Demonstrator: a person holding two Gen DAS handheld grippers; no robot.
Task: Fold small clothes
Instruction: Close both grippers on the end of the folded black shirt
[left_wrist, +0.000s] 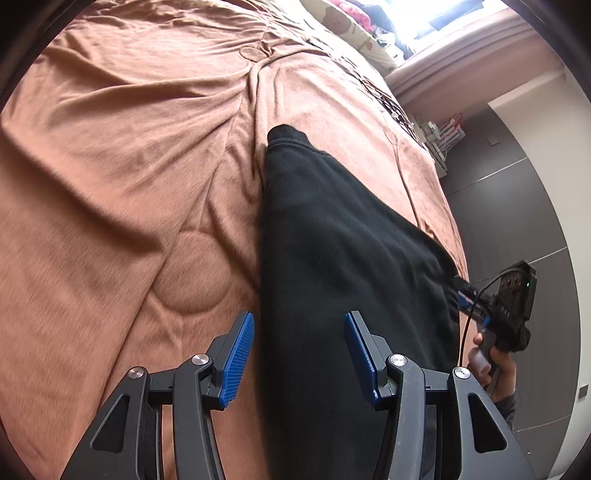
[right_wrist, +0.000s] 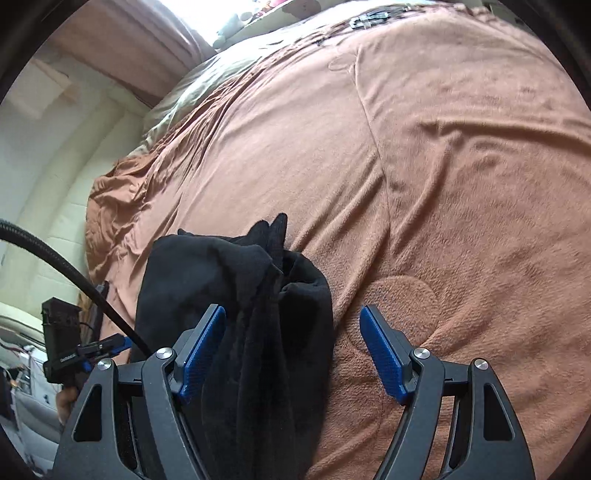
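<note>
Left tool (left_wrist: 299, 354) spread wide over black trousers (left_wrist: 332, 258) on the brown bed (left_wrist: 129, 147). Right tool (right_wrist: 291, 354) likewise wide apart, gripping nothing.

Small white lettering shows on the black body of the right gripper (left_wrist: 506, 310) in the left wrist view and of the left gripper (right_wrist: 68, 356) in the right wrist view, too blurred to read.
</note>
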